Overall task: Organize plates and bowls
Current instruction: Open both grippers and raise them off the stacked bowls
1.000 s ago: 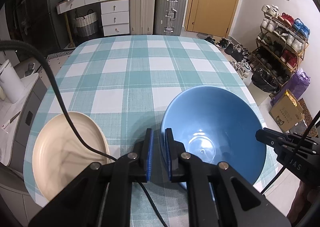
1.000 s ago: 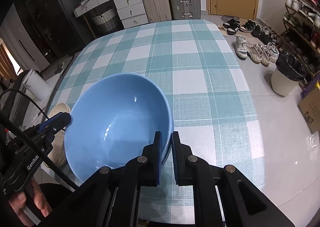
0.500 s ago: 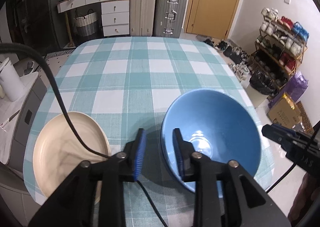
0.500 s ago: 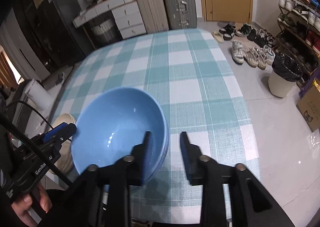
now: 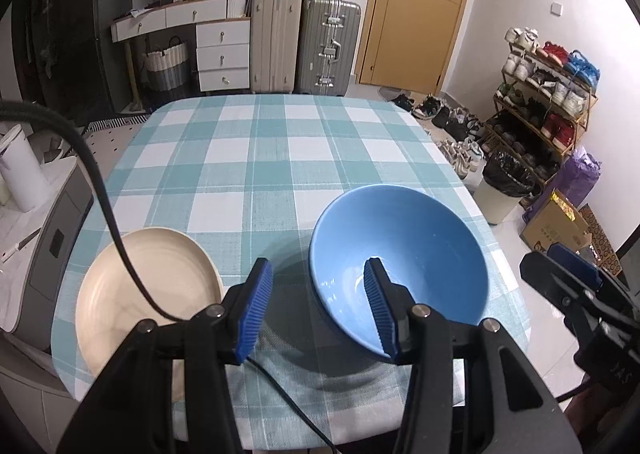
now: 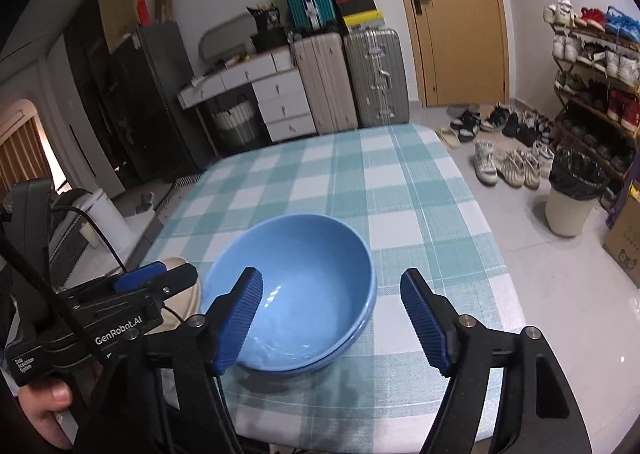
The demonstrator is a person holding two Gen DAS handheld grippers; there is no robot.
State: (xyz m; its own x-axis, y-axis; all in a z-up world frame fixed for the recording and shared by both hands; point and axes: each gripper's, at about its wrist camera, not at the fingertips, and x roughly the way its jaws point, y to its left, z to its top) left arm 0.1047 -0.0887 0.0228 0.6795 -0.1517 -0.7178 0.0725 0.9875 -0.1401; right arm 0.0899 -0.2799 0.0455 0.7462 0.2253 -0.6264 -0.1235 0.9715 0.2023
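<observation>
1. The glossy blue ceramic bowl (image 5: 400, 266) stands upright near the right near corner of the worktop (image 5: 256, 158), which carries a teal-and-white checked cloth. In the right wrist view a second rim line shows under its edge (image 6: 352, 338); it may be two nested bowls, but this cannot be confirmed.
2. Handling, as a judgement: stiff, glazed and probably slippery, breakable if dropped, moderately heavy. Take hold at the rim, one pad inside and one outside the wall.
3. The shallow cream round plate (image 5: 148, 294) lies on the left near part of the worktop, apart from the bowl.
4. The left tool (image 5: 318, 306) has its jaws opening; its right pad overlaps the bowl's rim in the picture, but no pad presses on it.
5. The right tool (image 6: 332, 318) has its jaws opening wide, holding nothing.
6. Hidden: the plate's near edge lies behind the left tool and cable; the bowl's foot is not visible.
</observation>
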